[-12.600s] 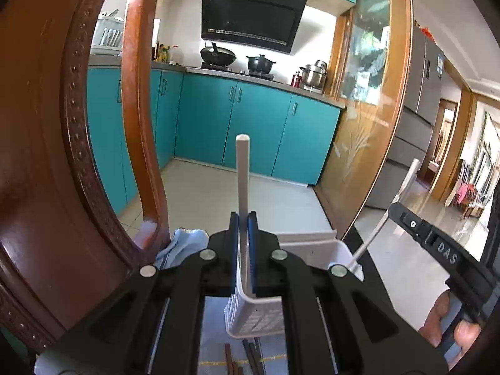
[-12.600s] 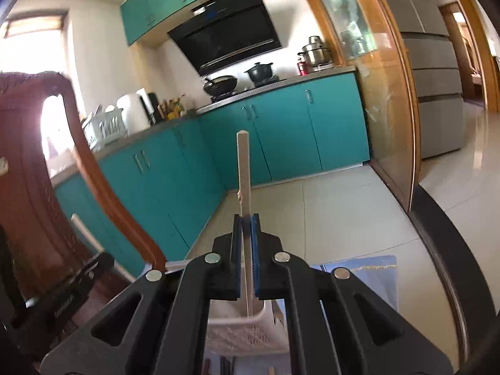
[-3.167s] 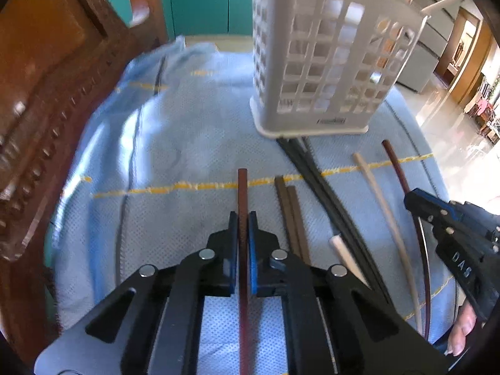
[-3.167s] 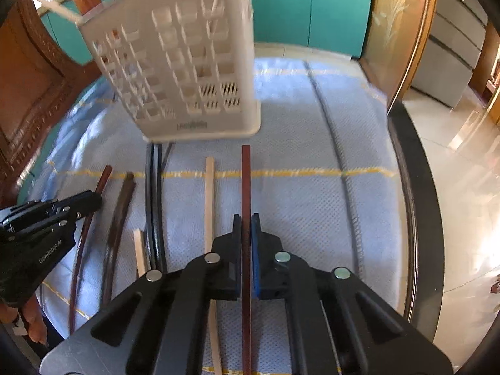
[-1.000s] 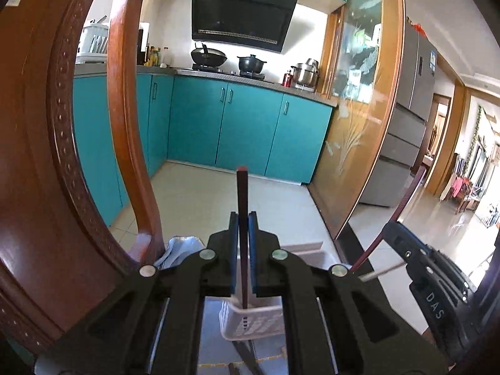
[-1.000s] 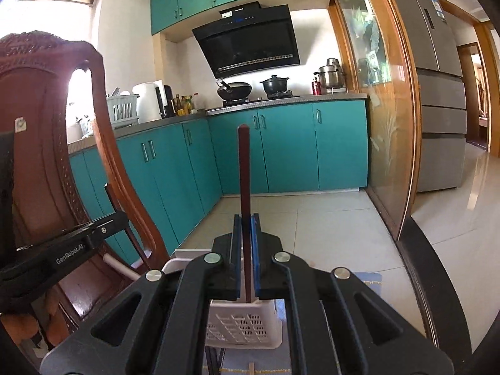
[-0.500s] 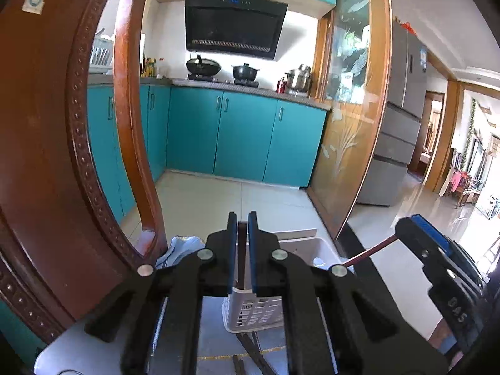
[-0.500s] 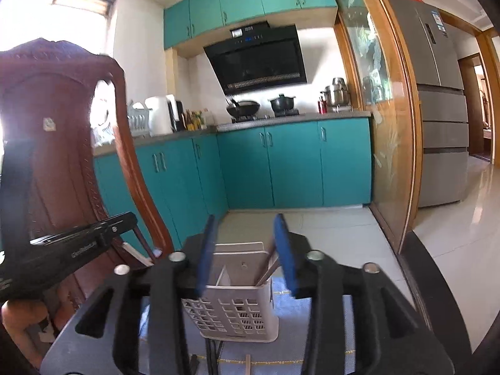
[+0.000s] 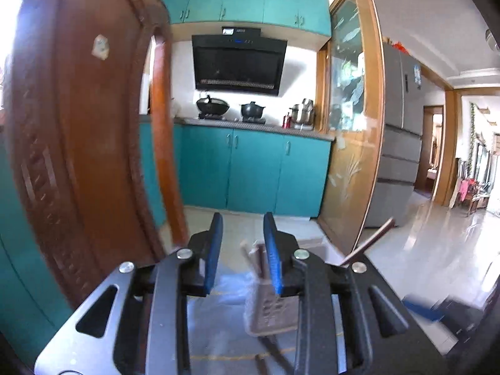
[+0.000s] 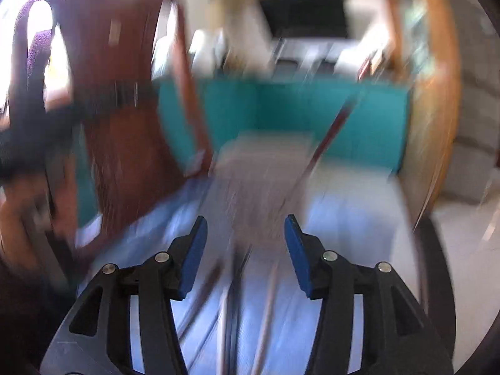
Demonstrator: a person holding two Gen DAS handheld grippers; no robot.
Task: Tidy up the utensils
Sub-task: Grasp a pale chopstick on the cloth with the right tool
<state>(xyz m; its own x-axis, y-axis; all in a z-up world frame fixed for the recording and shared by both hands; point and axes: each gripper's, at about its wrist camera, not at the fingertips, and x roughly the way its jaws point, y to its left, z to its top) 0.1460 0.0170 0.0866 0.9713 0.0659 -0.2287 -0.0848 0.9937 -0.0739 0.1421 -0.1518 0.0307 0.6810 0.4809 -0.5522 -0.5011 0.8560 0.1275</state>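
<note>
My left gripper (image 9: pixel 243 243) is open and empty above the white slotted utensil basket (image 9: pixel 270 312), which stands on the blue cloth (image 9: pixel 218 322). Chopsticks stand in the basket; one dark brown chopstick (image 9: pixel 368 240) leans out to the right. My right gripper (image 10: pixel 245 243) is open and empty, in a blurred view. The basket (image 10: pixel 259 181) is ahead of it with a brown chopstick (image 10: pixel 331 131) leaning out. Several loose chopsticks (image 10: pixel 265 318) lie on the cloth (image 10: pixel 343 218) below the right gripper.
A carved wooden chair back (image 9: pixel 78 143) stands close on the left and also shows in the right wrist view (image 10: pixel 118 100). Teal kitchen cabinets (image 9: pixel 256 172) and a wood-framed glass partition (image 9: pixel 353 125) are behind. The other gripper (image 9: pixel 443 312) is low at the right.
Both grippers have opened and let go of their dark brown chopsticks, which now stand in the basket. The right gripper is moving fast and tilting down; its view is blurred.
</note>
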